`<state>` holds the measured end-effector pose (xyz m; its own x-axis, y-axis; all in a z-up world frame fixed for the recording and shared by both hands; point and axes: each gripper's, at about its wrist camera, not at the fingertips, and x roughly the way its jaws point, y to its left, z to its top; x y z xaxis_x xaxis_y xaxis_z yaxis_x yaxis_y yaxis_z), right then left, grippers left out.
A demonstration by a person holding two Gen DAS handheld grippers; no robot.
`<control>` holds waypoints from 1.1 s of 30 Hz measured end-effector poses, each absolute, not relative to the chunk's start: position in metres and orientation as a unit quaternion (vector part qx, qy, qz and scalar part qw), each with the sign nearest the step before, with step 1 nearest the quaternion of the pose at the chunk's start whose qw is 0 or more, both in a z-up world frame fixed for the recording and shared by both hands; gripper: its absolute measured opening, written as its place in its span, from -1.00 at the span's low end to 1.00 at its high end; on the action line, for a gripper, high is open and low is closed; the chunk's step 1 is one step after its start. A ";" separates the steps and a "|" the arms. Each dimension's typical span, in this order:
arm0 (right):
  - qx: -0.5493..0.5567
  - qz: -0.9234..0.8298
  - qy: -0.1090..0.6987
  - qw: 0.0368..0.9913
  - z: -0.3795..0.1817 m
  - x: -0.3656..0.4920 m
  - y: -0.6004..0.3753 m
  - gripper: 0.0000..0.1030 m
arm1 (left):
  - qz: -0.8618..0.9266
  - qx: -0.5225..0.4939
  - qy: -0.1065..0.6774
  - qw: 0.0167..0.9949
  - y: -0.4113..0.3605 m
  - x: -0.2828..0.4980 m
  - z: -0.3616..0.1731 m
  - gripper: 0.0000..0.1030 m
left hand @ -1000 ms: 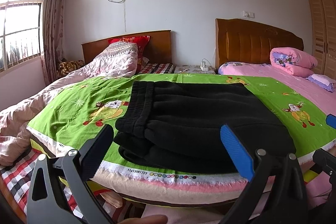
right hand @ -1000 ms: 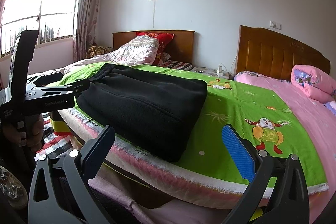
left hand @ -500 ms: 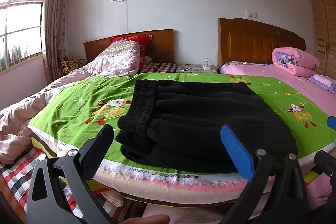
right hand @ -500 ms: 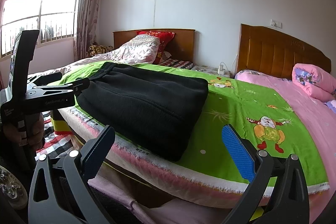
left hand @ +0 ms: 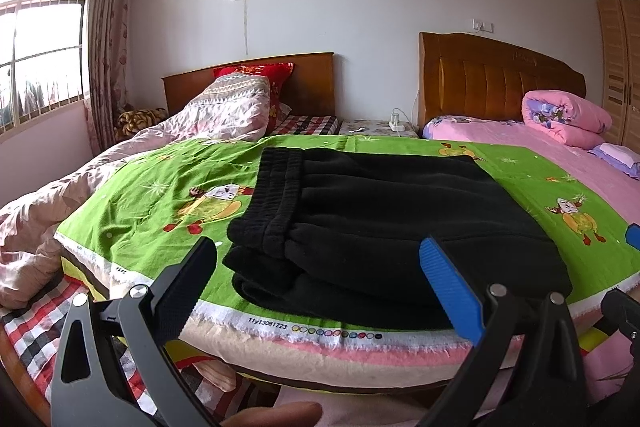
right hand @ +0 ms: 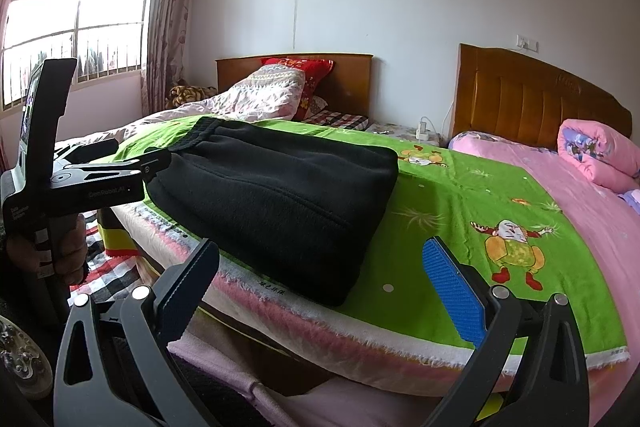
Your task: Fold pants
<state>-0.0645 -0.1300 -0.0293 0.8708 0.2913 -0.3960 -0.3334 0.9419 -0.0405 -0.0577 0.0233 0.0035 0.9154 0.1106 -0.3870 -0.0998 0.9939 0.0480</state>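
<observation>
Bedroom setup: two beds pushed together, green cartoon sheet (left hand: 132,203) spread across the near end as the work surface.

Nearest the cameras, both claws are hanging off the foot of the bed, short of the fabric. Left claw (left hand: 318,281) is sitting wide open, nothing between its fingers, aimed at the near left corner of the pants. Right claw (right hand: 320,279) is also gaping wide and empty, pointing at the sheet edge just right of the bundle. In the right wrist view, the left claw is showing side-on, held in a hand (right hand: 66,247), jaws apart, tips just beside the waistband end; can't tell if they're touching it.

Black pants (left hand: 384,223) are lying on the sheet close to the near edge, already stacked into a compact rectangle, several layers showing at the left end with the ribbed waistband (left hand: 276,199) on top.

Judging by that, folding is looking basically done. Bottom layers are sticking out slightly at the near left corner, so maybe a tidy-up is remaining, or nothing.

Further back: crumpled pink quilt (left hand: 224,111) on the left, rolled pink duvet (left hand: 564,117) on the right, wooden headboards against the far wall.
</observation>
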 end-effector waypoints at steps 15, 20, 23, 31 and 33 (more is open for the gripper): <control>-0.054 0.165 0.197 0.965 -0.030 -0.066 -0.130 0.92 | 0.063 0.020 0.199 0.978 0.023 -0.057 0.002 0.97; -0.054 0.165 0.197 0.965 -0.029 -0.064 -0.131 0.92 | 0.062 0.020 0.205 0.977 0.024 -0.055 0.001 0.97; -0.054 0.166 0.198 0.965 -0.029 -0.063 -0.132 0.92 | 0.059 0.019 0.209 0.976 0.025 -0.054 0.000 0.97; -0.051 0.168 0.197 0.965 -0.028 -0.064 -0.134 0.92 | 0.058 0.019 0.218 0.974 0.027 -0.050 -0.002 0.97; -0.049 0.168 0.197 0.965 -0.028 -0.063 -0.135 0.92 | 0.058 0.019 0.219 0.974 0.027 -0.050 -0.002 0.97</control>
<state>-0.0631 -0.1349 -0.0276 0.8654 0.3054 -0.3972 -0.3441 0.9385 -0.0279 -0.0501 0.0275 -0.0023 0.8977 0.1211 -0.4235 -0.1046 0.9926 0.0622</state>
